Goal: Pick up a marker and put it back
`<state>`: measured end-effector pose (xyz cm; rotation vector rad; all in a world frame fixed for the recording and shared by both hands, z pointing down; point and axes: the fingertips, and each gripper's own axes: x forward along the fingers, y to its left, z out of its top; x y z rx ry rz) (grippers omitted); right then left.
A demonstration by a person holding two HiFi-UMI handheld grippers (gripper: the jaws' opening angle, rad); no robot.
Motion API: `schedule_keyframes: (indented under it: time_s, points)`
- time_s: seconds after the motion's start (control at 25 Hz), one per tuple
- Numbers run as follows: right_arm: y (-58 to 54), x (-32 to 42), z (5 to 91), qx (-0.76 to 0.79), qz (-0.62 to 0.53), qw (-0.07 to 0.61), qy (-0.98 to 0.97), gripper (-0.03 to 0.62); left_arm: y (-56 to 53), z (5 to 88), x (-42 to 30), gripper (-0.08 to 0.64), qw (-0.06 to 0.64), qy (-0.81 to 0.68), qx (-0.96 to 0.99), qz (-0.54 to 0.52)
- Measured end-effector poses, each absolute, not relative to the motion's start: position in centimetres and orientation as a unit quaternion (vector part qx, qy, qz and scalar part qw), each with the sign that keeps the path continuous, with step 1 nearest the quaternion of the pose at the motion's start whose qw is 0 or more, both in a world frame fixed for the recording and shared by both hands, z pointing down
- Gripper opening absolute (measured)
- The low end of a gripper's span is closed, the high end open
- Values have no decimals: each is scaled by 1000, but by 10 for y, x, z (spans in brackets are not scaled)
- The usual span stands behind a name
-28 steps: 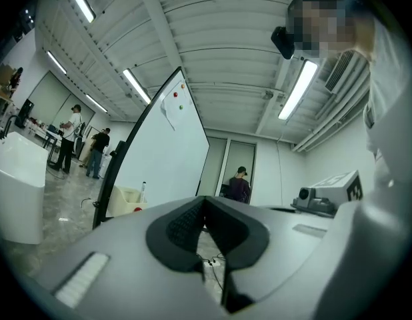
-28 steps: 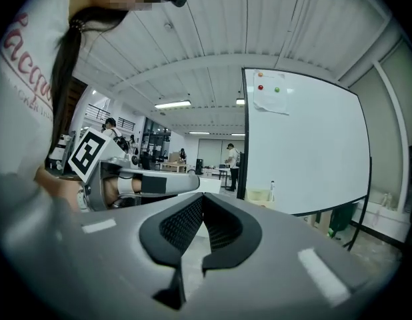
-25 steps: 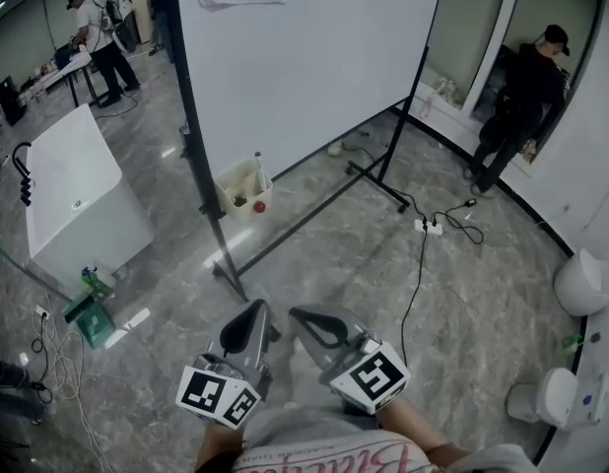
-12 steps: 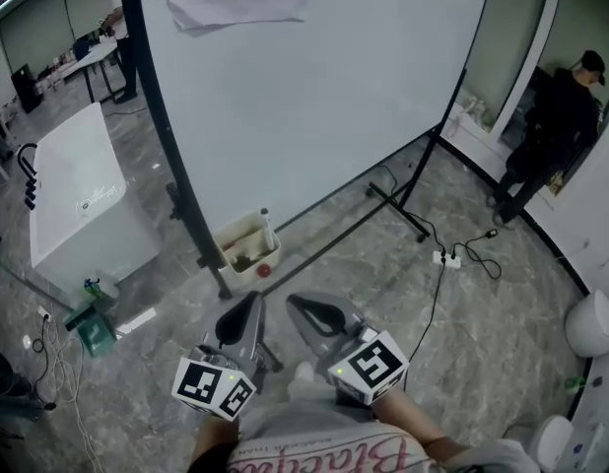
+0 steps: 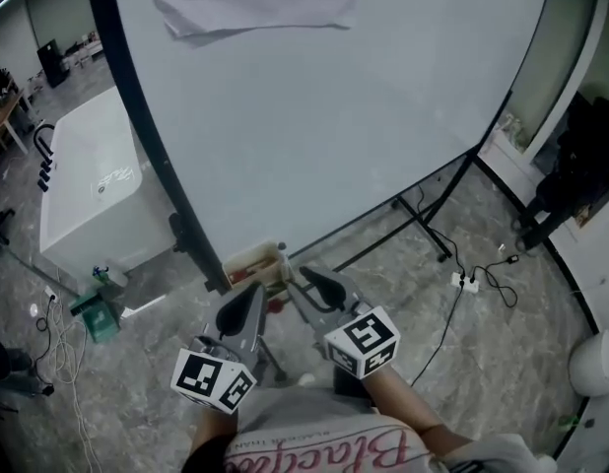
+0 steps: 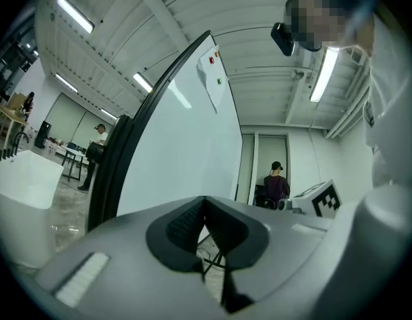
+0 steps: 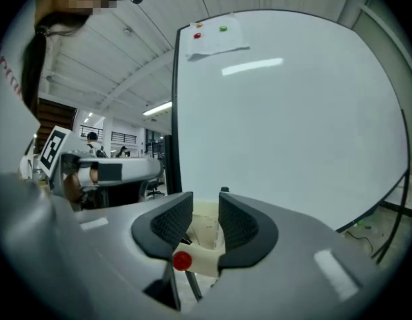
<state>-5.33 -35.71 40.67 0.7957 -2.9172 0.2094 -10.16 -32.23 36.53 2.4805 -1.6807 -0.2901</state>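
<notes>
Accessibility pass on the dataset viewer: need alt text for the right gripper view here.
The right gripper points at a cream bin with a round red piece at the foot of a large whiteboard, its jaws opening with nothing between the pads. A paper sheet hangs at the board's top under a red magnet and a green magnet.
</notes>
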Motion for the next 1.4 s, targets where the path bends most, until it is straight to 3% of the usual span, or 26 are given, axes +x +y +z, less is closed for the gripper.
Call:
schedule_keyframes:
  time_s: [0.32,0.44,0.76,1.4]
  points:
    - [-395,-79,437,271,106,96,-952,120,-347,369,-128,0,73,-567,815,-91]
    - [-403,-82,442,280,112,107,-947,62,-351,368,-134,0,76,-563,817,-96]
    - [-406,-87,440,278,116,96,-949,66,-356,367,-132,0,79,-543,831,-92]
    - [-364,-58,281,253,24,-130,-958,66,-344,330,-131,0,28,-516,847,-127]
